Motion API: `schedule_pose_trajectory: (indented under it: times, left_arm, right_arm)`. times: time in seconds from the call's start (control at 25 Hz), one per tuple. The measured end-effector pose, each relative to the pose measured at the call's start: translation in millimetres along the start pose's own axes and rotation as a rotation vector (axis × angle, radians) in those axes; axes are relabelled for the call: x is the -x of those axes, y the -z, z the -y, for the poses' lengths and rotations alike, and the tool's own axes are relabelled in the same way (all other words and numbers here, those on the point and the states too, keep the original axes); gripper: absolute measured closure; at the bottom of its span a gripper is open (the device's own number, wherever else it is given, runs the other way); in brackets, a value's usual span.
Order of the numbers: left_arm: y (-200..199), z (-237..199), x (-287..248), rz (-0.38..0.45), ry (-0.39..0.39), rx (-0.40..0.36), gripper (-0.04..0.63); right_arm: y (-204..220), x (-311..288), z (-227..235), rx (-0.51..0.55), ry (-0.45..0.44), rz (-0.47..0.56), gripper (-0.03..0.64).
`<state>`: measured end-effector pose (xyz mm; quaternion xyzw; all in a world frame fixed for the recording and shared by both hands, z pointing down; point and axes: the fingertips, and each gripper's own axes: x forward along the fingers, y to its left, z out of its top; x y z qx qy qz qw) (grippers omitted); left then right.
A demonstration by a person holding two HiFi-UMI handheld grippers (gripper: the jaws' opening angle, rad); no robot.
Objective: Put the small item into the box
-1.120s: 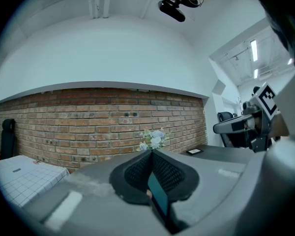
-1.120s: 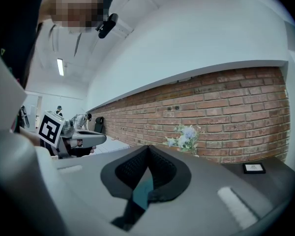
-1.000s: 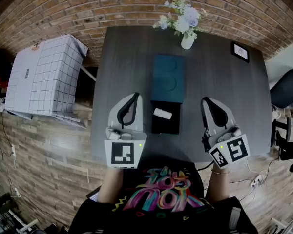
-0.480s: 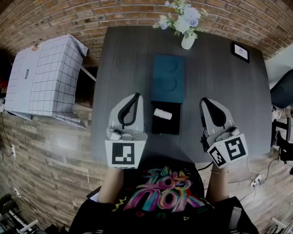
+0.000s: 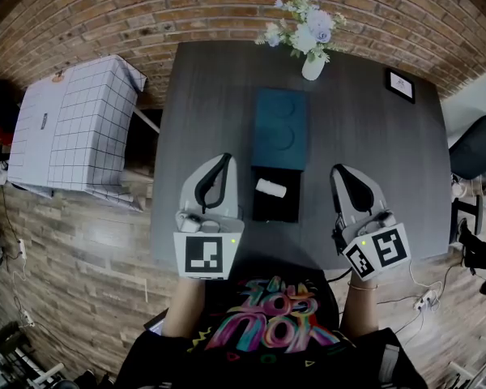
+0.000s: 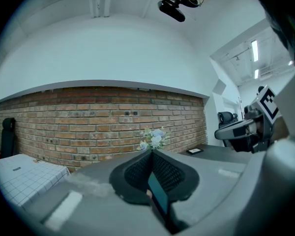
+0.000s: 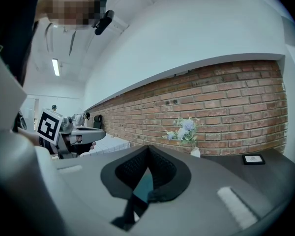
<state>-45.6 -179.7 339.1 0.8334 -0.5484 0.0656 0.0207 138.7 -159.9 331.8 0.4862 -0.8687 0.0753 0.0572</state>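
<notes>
In the head view a small white roll (image 5: 269, 188) lies inside the open black box (image 5: 277, 211) near the front of the dark table. A flat teal lid (image 5: 279, 130) lies just beyond the box. My left gripper (image 5: 226, 158) rests left of the box, jaws shut with nothing between them. My right gripper (image 5: 337, 168) rests to the box's right, also shut and empty. The left gripper view shows its closed tips (image 6: 151, 151) with the teal lid (image 6: 157, 200) seen between the pads. In the right gripper view the tips (image 7: 147, 146) meet as well.
A white vase of flowers (image 5: 312, 65) stands at the table's far edge, a small picture frame (image 5: 399, 86) at the far right corner. A checkered cloth-covered stand (image 5: 77, 124) sits left of the table, an office chair (image 5: 478, 148) to the right. A brick wall runs behind.
My right gripper has drifted slightly left and away from me. The left gripper, the box and the white roll have stayed put.
</notes>
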Motion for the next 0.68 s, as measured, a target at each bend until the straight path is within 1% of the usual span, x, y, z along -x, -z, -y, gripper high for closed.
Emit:
schedule_pose_trajectory:
  times: [0.24,0.36,0.68]
  left_arm:
    - [1.3,1.6,-0.1,0.0,0.002,0.002,0.594]
    - [0.1,3.8,-1.1,0.002,0.012,-0.012,0.594]
    - [-4.1,5.7,-4.7,0.002,0.024,-0.02,0.594]
  right_arm:
    - [2.2,2.1,2.1,-0.01,0.007,0.002,0.618]
    - [1.8,2.8,2.0,-0.01,0.006,0.001,0.618]
    - [-0.5,4.8,9.6,-0.02,0.021,0.017,0.618]
